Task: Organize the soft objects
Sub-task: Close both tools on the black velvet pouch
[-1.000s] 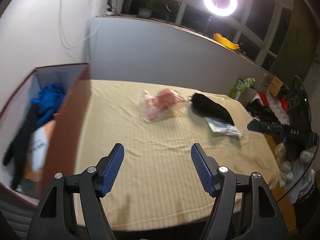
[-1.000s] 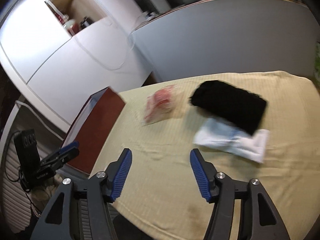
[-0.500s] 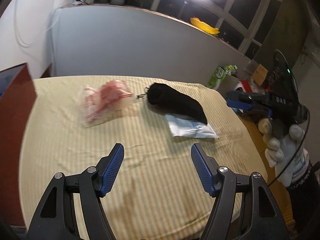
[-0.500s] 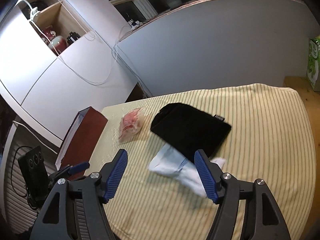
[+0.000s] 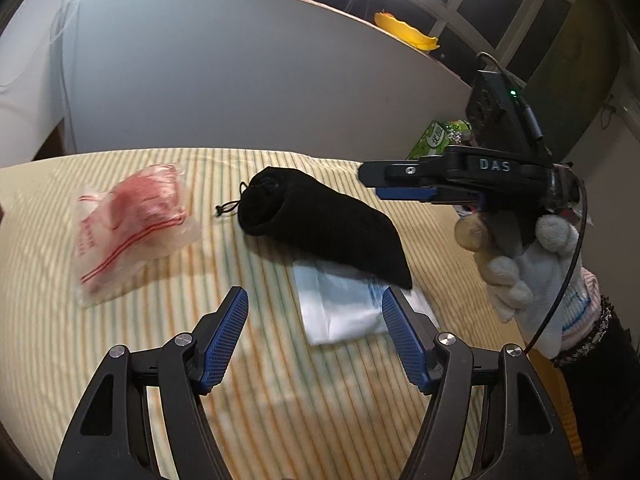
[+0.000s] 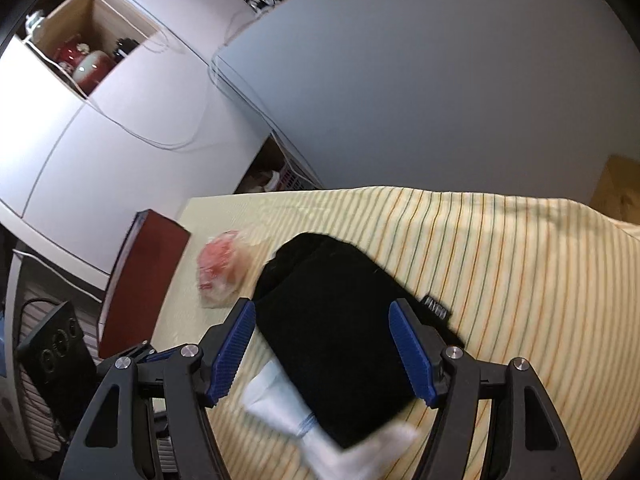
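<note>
While both claws are held spread and empty, a black drawstring pouch (image 5: 324,224) is seen lying on the striped desk (image 5: 120,360), overlapping a white packet (image 5: 344,304). A clear zip bag (image 5: 128,224) with red contents lies just beside it. The right claw (image 6: 322,344) hangs over the pouch; "DAS" is read on it. The left claw (image 5: 316,340) hangs near the packet.

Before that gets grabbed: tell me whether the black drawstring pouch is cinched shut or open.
Open, apparently. In the left wrist view the black drawstring pouch shows a rounded, gaping mouth, its cord lying slack on the striped yellow tablecloth.
</note>
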{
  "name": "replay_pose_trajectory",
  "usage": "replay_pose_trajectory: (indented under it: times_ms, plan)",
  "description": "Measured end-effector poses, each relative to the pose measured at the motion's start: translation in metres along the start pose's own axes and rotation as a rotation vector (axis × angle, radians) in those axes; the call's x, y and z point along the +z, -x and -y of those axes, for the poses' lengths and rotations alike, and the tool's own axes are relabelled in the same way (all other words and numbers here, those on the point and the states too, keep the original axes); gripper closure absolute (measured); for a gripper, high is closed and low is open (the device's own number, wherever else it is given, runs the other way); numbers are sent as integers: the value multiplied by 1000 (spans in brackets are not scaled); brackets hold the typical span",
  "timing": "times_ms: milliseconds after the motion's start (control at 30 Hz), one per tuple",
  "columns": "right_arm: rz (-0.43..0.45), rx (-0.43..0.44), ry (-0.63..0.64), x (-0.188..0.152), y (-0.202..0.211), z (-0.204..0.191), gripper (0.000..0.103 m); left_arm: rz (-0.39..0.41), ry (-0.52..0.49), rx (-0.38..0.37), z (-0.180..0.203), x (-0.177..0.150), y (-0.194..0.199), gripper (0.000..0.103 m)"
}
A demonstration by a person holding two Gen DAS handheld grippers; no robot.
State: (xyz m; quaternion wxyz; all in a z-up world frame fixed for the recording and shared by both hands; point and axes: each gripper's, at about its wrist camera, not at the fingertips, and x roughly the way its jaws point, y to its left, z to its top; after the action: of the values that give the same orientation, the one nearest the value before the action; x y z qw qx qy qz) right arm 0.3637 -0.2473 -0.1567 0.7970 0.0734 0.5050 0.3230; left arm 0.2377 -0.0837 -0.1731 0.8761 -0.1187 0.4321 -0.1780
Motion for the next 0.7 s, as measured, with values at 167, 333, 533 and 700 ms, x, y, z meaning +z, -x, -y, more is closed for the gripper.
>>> replay_pose_trajectory:
  times_ms: [167, 333, 533, 700]
  plan:
    - [-29, 28, -18, 14, -23, 22, 37, -23, 17, -6, -2, 12, -25, 34]
    - [-53, 48, -25, 20, -36, 37, 37, -41, 24, -21, -2, 20, -43, 34]
    - [-80, 102, -10, 20, -41, 45, 37, -58, -13, -16, 10, 29, -58, 36]
    - [-101, 140, 12, 13, -37, 47, 44, -56, -51, 1, 19, 31, -62, 38]
